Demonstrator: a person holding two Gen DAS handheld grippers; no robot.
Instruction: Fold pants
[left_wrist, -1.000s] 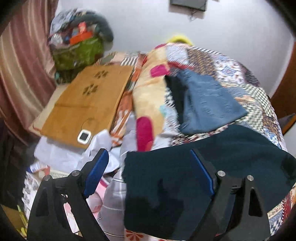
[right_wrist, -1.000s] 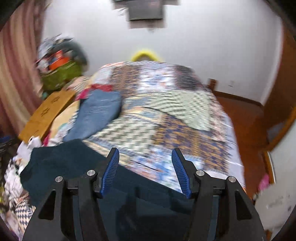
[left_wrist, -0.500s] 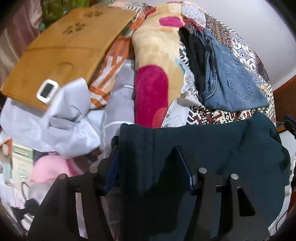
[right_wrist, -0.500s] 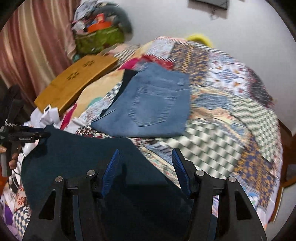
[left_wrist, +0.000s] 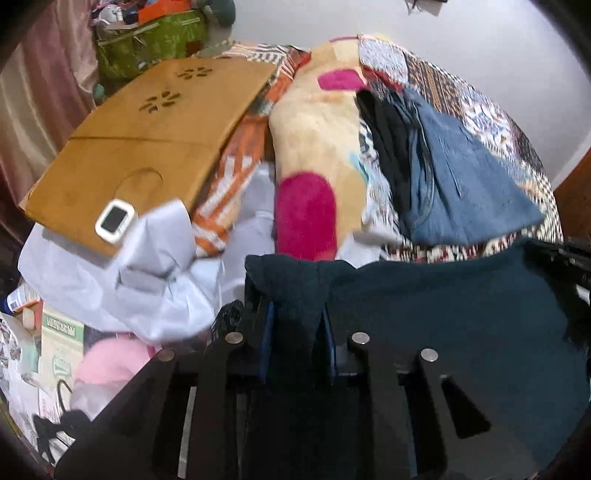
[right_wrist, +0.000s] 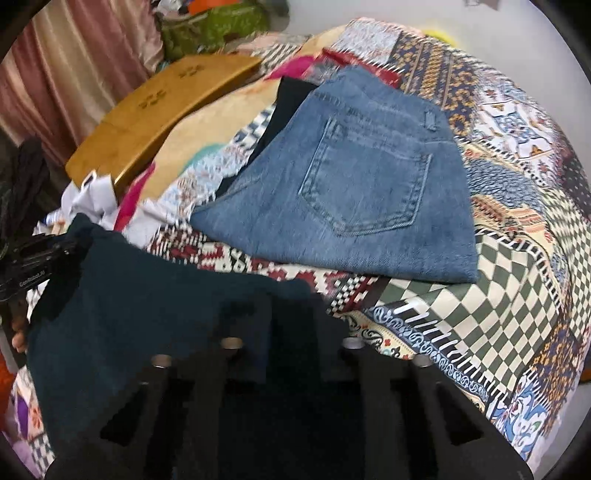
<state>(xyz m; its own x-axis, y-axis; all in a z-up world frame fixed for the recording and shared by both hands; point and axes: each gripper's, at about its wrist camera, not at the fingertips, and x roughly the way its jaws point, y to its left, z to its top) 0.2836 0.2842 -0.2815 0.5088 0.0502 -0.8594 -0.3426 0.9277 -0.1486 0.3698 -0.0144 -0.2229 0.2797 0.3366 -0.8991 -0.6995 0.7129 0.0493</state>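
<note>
Dark teal pants (left_wrist: 443, 325) lie spread across the near edge of the bed, seen also in the right wrist view (right_wrist: 147, 302). My left gripper (left_wrist: 297, 325) is closing on the pants' left corner; a raised fold of cloth fills the gap between the blue pads. The right gripper (right_wrist: 291, 332) is shut on the pants' right edge, its fingertips half buried in dark fabric and blurred. The left gripper (right_wrist: 33, 266) also shows at the far left of the right wrist view, at the pants' other corner.
Folded blue jeans (right_wrist: 354, 184) rest on the patchwork bedspread (right_wrist: 498, 258) just beyond the pants. A wooden lap desk (left_wrist: 147, 140) with a small white device (left_wrist: 114, 220), crumpled white cloth (left_wrist: 147, 266) and a cream-and-pink blanket (left_wrist: 317, 147) crowd the left side.
Both grippers came down onto the teal pants and went from wide open to closed on its corners. The right one also swung left, toward the jeans.
</note>
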